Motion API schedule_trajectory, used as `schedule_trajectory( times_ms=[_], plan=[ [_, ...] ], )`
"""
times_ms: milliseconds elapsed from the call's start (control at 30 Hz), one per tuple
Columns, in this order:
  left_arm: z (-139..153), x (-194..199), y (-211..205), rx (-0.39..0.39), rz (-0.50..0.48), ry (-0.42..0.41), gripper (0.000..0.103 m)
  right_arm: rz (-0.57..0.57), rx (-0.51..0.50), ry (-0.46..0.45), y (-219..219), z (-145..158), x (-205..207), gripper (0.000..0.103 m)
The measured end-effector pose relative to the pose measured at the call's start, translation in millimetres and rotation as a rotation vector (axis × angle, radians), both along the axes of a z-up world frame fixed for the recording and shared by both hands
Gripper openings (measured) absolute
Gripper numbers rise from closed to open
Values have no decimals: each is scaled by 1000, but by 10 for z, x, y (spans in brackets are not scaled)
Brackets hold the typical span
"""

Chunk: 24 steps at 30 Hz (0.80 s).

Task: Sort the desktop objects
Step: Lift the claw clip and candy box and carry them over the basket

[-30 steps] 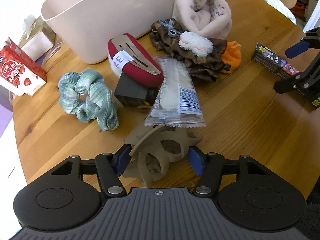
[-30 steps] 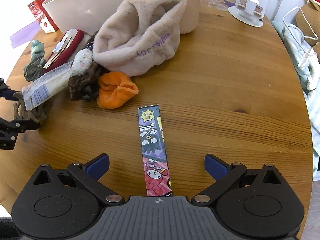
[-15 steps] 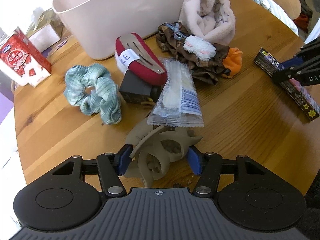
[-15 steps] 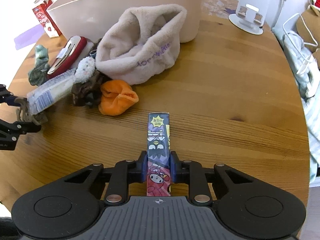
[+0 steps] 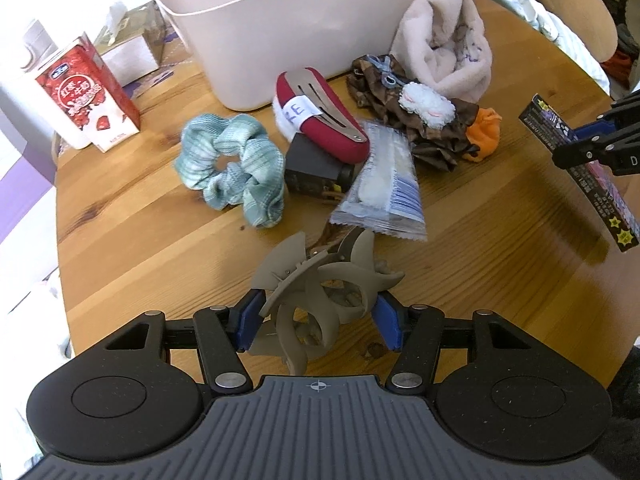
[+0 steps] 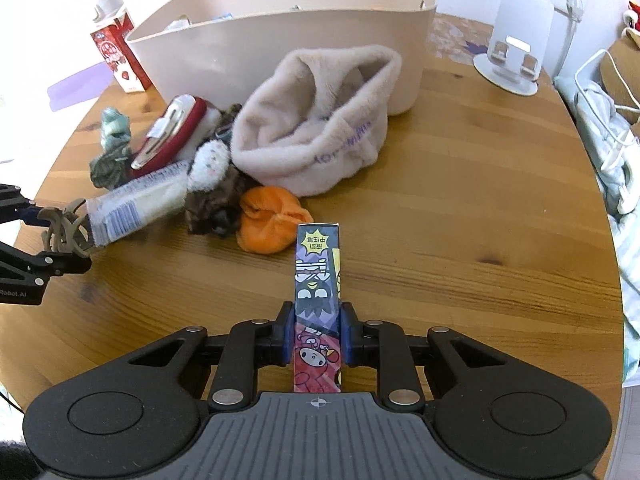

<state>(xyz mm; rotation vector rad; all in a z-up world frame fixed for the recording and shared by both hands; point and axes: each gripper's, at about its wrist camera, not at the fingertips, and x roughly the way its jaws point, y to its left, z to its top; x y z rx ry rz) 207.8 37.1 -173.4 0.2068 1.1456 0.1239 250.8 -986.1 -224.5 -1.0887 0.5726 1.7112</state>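
My left gripper [image 5: 318, 320] is shut on a taupe claw hair clip [image 5: 320, 284], held just above the wooden table [image 5: 480, 264]. My right gripper [image 6: 317, 338] is shut on a long cartoon-printed box [image 6: 318, 280], its far end tilted up off the table. The same box [image 5: 580, 172] shows at the right edge of the left wrist view. A beige tub [image 6: 280, 28] stands at the back. In front of it lie a plush beige hat [image 6: 320, 136], a red hair clip [image 5: 320, 116], a green scrunchie [image 5: 232, 168] and a wrapped snack [image 5: 384, 188].
A brown cloth with a white fluffy piece [image 5: 424, 108], an orange cloth [image 6: 272, 216] and a small dark box [image 5: 312, 168] sit in the pile. A red milk carton [image 5: 86, 96] and a tissue box [image 5: 132, 44] stand at the left. A white stand [image 6: 516, 52] is at back right.
My right gripper closed on the cartoon box and raised its far end. My left gripper, still shut on the claw clip, has drawn it back a little from the pile.
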Motion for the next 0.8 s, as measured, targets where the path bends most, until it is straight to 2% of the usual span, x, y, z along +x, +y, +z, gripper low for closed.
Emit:
schedule_trajectory(
  times_ms=[500,800],
  plan=[
    [367,-7,52,21,19,-93,59,17,78,21,-10,289,-77,21],
    [606,135,56,74,-6,-161,59,39,141,47,84,530,-135,21]
  ],
)
